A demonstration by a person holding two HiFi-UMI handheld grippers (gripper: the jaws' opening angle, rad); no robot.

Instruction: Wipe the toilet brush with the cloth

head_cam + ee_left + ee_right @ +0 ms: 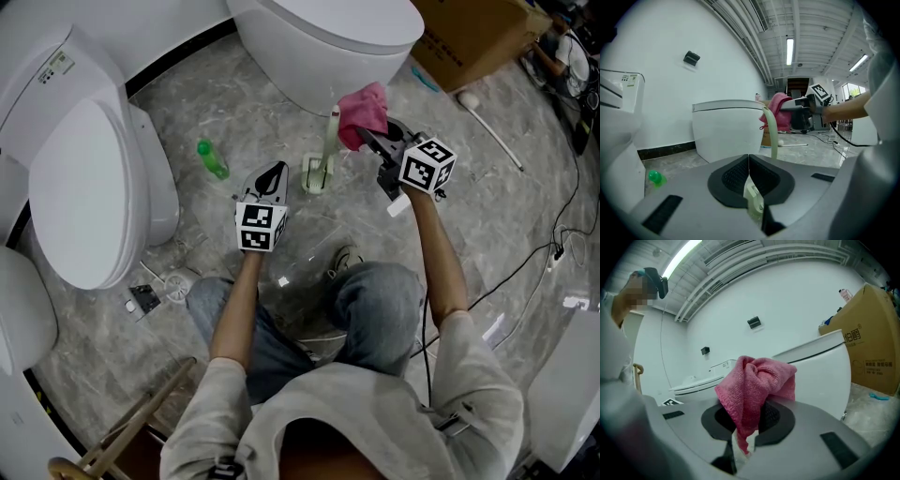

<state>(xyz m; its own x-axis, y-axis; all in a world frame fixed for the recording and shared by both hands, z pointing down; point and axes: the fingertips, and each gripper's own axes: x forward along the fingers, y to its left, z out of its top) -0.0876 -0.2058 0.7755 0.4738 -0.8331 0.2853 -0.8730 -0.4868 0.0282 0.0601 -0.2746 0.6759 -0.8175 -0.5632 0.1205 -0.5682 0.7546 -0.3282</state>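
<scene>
Toilet brush: slim pale green handle, standing in a matching holder on the marble floor, just in front of the white toilet bowl. Long axis vertical, handle top up and slightly curved. Pink cloth bunched right beside the handle top; can't tell if they touch. Right hand-held gripper clamped on the cloth. Left hand-held gripper has its jaws pressed together with nothing held, just left of the holder. Green bottle further left. Open floor to the right.
</scene>
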